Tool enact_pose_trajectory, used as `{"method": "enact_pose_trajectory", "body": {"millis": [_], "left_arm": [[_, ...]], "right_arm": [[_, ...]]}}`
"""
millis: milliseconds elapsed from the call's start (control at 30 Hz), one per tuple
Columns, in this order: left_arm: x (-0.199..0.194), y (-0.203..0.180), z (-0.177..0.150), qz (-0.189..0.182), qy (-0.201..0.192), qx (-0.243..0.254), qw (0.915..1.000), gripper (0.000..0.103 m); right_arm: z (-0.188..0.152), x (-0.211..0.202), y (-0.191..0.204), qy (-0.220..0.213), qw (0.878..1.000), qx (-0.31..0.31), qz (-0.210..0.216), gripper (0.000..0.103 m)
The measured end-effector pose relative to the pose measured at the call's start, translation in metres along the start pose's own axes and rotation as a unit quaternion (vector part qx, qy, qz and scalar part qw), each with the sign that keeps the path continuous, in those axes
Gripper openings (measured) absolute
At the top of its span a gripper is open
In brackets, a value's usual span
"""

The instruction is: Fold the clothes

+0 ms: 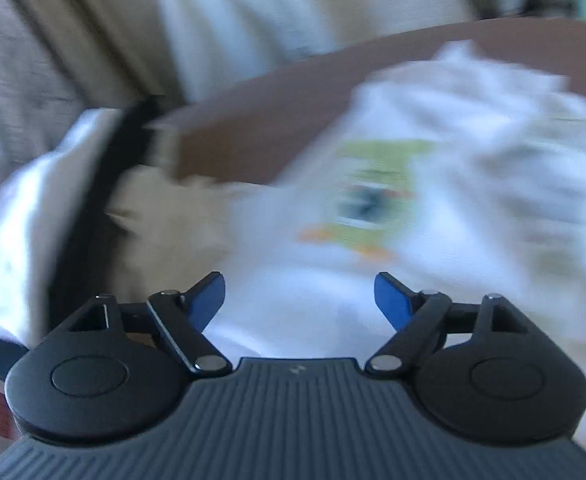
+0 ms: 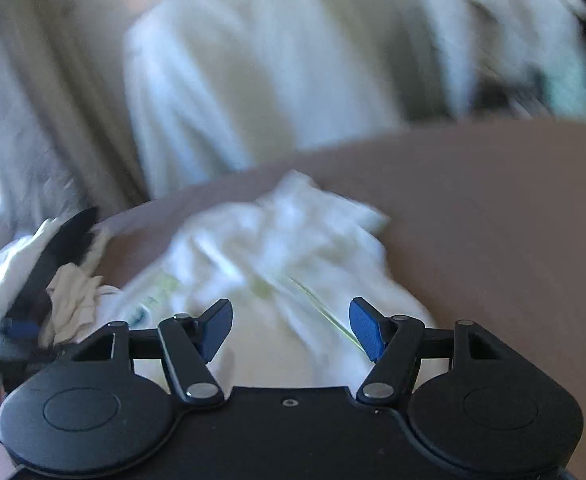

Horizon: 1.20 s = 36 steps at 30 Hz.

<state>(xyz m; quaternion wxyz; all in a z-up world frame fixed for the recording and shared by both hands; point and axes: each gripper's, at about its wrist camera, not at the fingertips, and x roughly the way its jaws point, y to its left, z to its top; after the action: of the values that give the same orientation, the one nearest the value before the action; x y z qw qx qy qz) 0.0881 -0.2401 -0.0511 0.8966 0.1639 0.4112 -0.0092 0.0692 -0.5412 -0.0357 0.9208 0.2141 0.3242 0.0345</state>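
L hand-held gripper (image 1: 300, 296), R hand-held gripper (image 2: 291, 326) both spread apart, empty; white shirt (image 1: 433, 184) blurred, print unreadable.

This looks like a room in a home. Pale beige curtains (image 2: 53, 92) hang in long folds behind a brown tabletop (image 2: 493, 240), with daylight glaring in at the left edge. A crumpled white printed garment (image 1: 393, 200) lies on the tabletop, and more loose laundry (image 2: 73, 300) is heaped at its left edge. Both views are blurred.
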Motion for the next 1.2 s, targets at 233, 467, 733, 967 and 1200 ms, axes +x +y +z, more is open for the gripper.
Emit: {"method": "enact_pose_trajectory", "body": {"millis": [233,467,733,967,1200], "left_arm": [[-0.058,-0.076,-0.023,-0.119,0.018,-0.061,0.9909,0.084],[-0.028,-0.113,-0.049,-0.103,0.053,-0.097,0.9886,0.087],[0.007,-0.109,-0.087,-0.111,0.068,-0.14,0.9816,0.075],[-0.005,-0.099,-0.091,-0.112,0.046,-0.144,0.9821,0.052],[-0.038,-0.065,-0.095,-0.116,0.016,-0.112,0.9869,0.064]], "right_arm": [[-0.05,-0.043,-0.063,0.022,0.996,0.081,0.019,0.07],[-0.061,-0.018,-0.067,0.047,0.994,0.085,0.054,0.07],[-0.067,0.036,-0.041,0.052,0.998,-0.026,0.008,0.007],[-0.005,-0.066,-0.021,-0.178,0.966,-0.116,-0.145,0.002],[0.004,-0.037,-0.094,-0.079,0.978,-0.05,-0.187,0.002]]}}
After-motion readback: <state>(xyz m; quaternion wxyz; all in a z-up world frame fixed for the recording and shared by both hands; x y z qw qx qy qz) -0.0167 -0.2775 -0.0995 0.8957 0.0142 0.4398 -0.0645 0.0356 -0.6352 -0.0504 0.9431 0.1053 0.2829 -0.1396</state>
